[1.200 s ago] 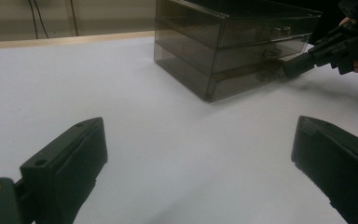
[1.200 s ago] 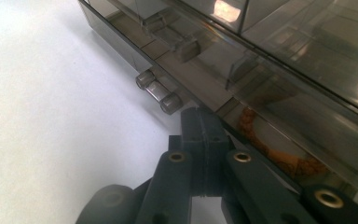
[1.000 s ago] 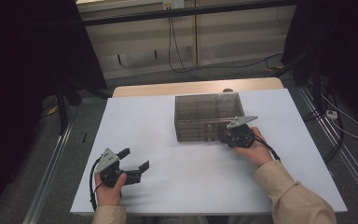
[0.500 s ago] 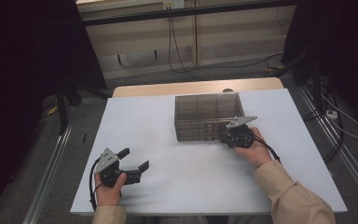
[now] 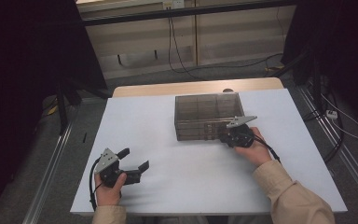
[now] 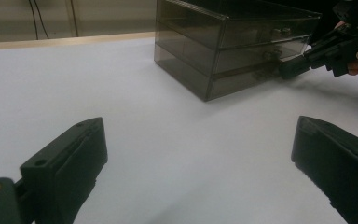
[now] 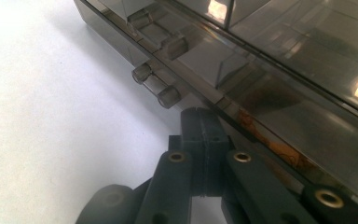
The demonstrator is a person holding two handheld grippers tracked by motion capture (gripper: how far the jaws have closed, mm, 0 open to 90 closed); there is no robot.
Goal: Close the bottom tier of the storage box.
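A smoky clear drawer box (image 5: 207,112) stands on the white table (image 5: 177,186), right of the middle. My right gripper (image 5: 224,138) is shut, its tips at the box's lowest drawer front. In the right gripper view the two jaws (image 7: 200,114) press flat together with nothing between them, just right of a clear bar handle (image 7: 156,85); a second handle (image 7: 158,32) sits on the drawer above. My left gripper (image 5: 134,158) rests near the table's front left, open and holding nothing. In the left gripper view its jaws (image 6: 200,144) stand wide apart, facing the box (image 6: 223,37) and the right gripper (image 6: 289,70).
A wooden strip (image 5: 196,87) runs along the table's far edge. Cables (image 5: 182,56) trail over the floor behind it. Metal rails (image 5: 51,163) flank the table on both sides. White tabletop lies between the two grippers.
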